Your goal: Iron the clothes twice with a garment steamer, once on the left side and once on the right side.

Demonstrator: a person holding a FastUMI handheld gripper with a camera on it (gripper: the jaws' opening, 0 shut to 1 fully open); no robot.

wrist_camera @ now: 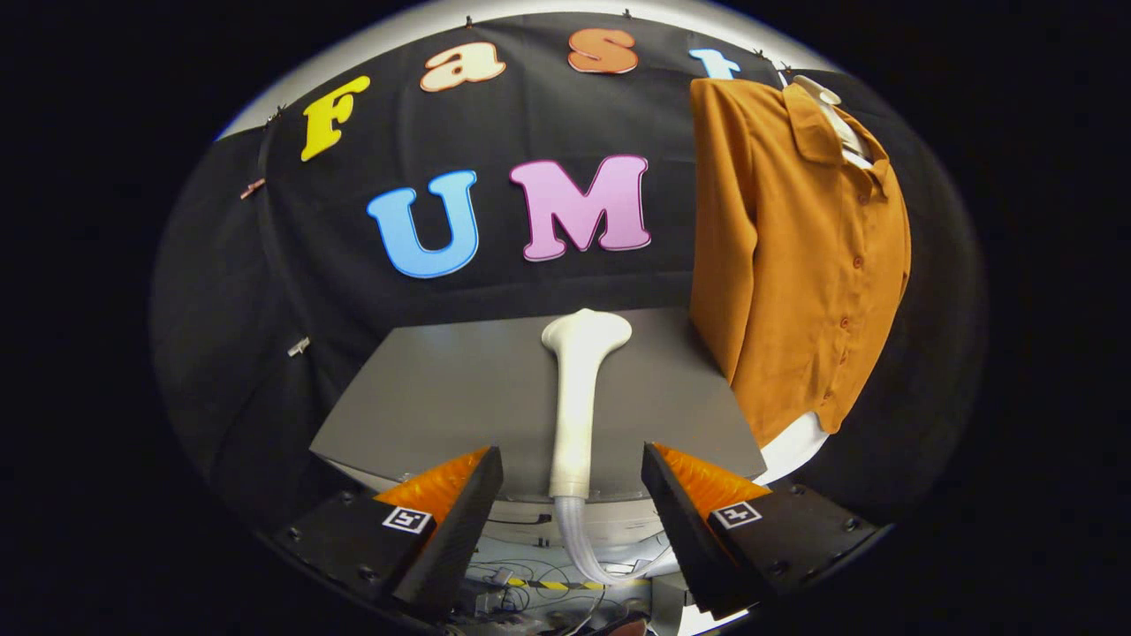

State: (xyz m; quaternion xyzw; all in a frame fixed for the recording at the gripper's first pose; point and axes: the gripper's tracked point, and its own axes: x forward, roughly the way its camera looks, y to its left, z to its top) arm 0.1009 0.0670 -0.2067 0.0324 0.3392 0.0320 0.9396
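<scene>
Lying flat on the grey surface (442, 397), the white garment steamer (574, 397) is seen straight ahead of the claw (573, 481), its long axis running directly away along the line of the fingers. The flared head is at the far end, near the back of the surface; the handle end points back toward the claw, and a clear ribbed hose (579, 539) is seen dropping from it over the near edge of the surface. The lower part of the handle sits in the gap between the two fingertips, yet neither finger is seen touching it, and whether the handle is level with the tips or just beyond them cannot be told. The claw is held wide, with nothing gripped. A straight push forward and a squeeze on the handle is judged to be what the coming move calls for, with little turning needed. The orange shirt (795, 256) is hung on a hanger beyond and to the right of the steamer, its buttoned front showing, well apart from the claw.
</scene>
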